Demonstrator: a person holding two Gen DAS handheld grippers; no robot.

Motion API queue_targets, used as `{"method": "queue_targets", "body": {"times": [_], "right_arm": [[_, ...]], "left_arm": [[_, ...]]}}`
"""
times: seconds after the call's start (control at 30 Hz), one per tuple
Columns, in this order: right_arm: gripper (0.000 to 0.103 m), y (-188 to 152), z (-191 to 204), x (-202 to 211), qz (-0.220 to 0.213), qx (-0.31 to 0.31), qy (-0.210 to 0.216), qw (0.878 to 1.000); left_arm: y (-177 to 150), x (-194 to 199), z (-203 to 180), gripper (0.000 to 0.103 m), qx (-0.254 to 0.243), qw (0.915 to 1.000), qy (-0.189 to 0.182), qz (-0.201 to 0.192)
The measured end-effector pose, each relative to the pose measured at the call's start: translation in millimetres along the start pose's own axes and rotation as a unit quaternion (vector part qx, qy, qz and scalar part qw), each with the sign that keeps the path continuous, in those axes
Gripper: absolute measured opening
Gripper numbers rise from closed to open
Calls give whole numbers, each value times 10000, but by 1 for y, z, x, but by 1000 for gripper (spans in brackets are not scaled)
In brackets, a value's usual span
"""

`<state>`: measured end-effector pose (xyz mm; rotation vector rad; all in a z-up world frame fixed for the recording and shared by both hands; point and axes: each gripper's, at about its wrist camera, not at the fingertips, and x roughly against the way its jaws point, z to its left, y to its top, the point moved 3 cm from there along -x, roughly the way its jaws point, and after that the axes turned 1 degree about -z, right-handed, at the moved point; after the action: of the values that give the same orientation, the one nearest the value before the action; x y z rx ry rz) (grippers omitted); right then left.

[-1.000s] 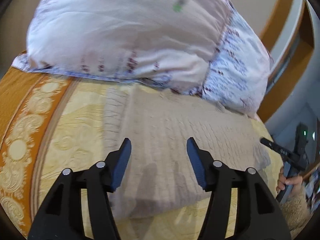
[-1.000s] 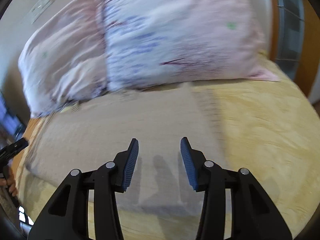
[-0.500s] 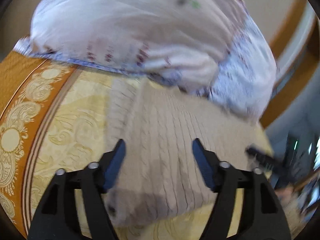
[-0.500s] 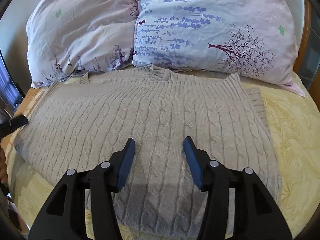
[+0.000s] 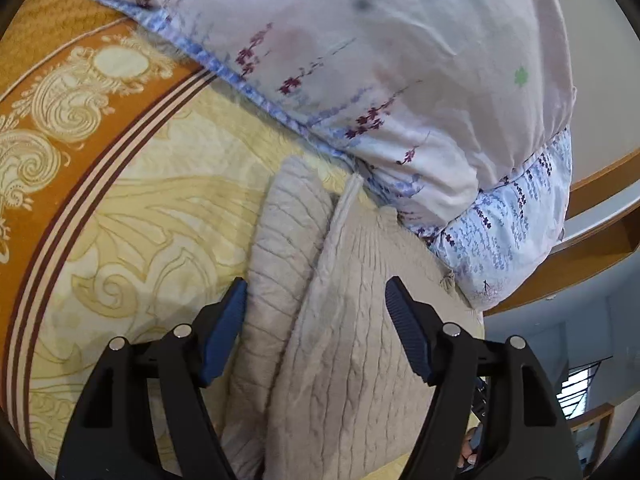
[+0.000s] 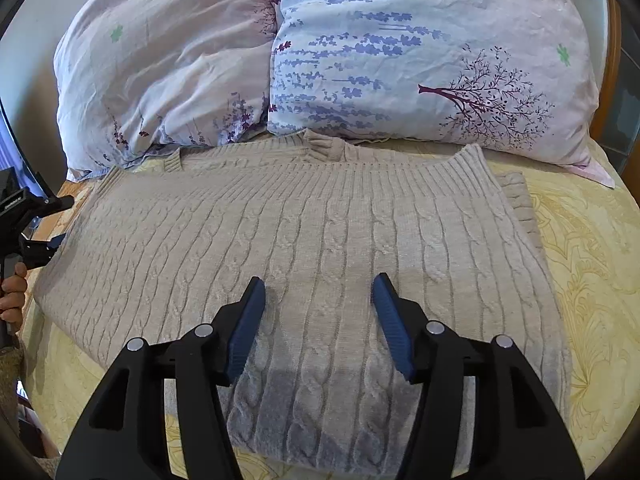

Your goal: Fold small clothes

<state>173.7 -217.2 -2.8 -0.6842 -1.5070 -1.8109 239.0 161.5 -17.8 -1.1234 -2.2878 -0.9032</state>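
A beige cable-knit sweater (image 6: 320, 240) lies flat on the bed, its collar toward the pillows and its sleeves folded under. My right gripper (image 6: 318, 312) is open and empty, low over the sweater's near middle. My left gripper (image 5: 316, 320) is open and empty over the sweater's left edge (image 5: 340, 300), where a folded sleeve (image 5: 284, 240) shows beside the body. The left gripper also shows at the far left of the right wrist view (image 6: 32, 220).
Two floral pillows (image 6: 400, 60) lie just behind the sweater. The yellow patterned bedspread (image 5: 160, 220) has an orange border (image 5: 80, 80) at the left. A wooden headboard (image 5: 600, 240) stands behind the pillows. The bed's edge falls off at the right in the left wrist view.
The left gripper has swung left and closer to the sweater's left edge and the pillows. The right gripper has steadied over the sweater's middle. Both stay open.
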Motion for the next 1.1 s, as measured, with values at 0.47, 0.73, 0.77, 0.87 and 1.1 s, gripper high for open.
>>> {"method": "queue_targets", "body": {"times": [0.47,0.73,0.77,0.87,1.1], "right_arm": [[65,-1,-3,3,-123,-210,233,9994],[80,4,-33,31,-421,-811,659,9936],[80,5,-38,34,-457,-862,695,9928],[80,5,-52,41,-531,-1123,878,9884],[80,-3,-82,56,-754,-1552,870,9812]], "left_arm": [[-12,-15,-14,21,166,9995,-212,175],[-7,-2,-77,18,92,9956,-929,-101],[-8,-2,-85,18,102,9947,-1014,-108],[-15,-10,-115,17,30,9918,-1278,-63],[-41,-51,-191,16,-258,9829,-1804,274]]}}
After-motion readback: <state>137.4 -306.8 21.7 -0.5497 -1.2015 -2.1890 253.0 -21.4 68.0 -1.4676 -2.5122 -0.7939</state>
